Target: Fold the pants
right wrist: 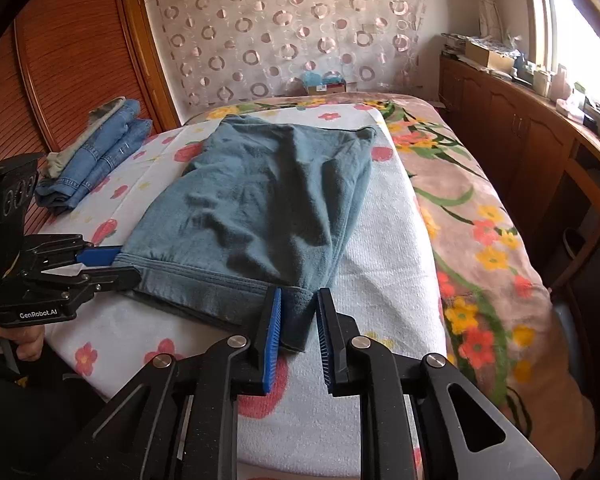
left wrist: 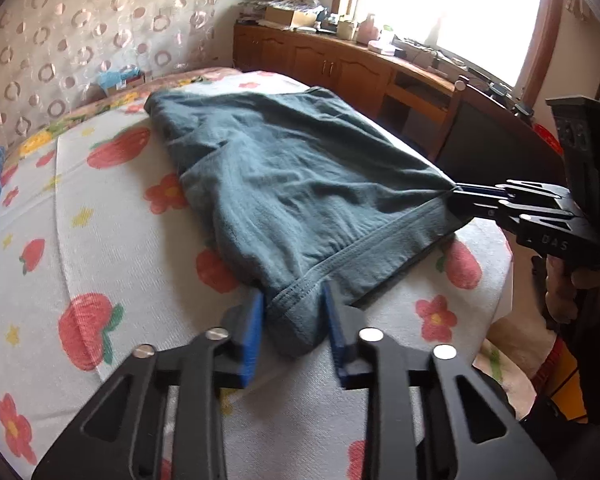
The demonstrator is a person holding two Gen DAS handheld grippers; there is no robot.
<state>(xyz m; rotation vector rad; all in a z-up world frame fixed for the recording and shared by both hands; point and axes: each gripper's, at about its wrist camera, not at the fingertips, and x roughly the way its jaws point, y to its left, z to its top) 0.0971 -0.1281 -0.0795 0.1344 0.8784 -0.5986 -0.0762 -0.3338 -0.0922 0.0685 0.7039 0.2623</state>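
Grey-blue pants [left wrist: 284,184] lie folded on a white flowered towel on the bed, also in the right wrist view [right wrist: 260,200]. My left gripper [left wrist: 294,320] has its blue pads on either side of the near-left corner of the hem; the jaws stand apart around the bunched cloth. It shows from the side in the right wrist view [right wrist: 116,264], its tips at the cloth's corner. My right gripper [right wrist: 298,320] straddles the near-right corner with pads apart, cloth between them. In the left wrist view it [left wrist: 460,194] looks nearly closed on the corner.
A stack of folded jeans [right wrist: 96,152] lies at the far left of the bed. A flowered blanket [right wrist: 480,220] covers the bed's right side. A wooden cabinet [right wrist: 520,132] with clutter runs under the window on the right. A patterned curtain hangs behind.
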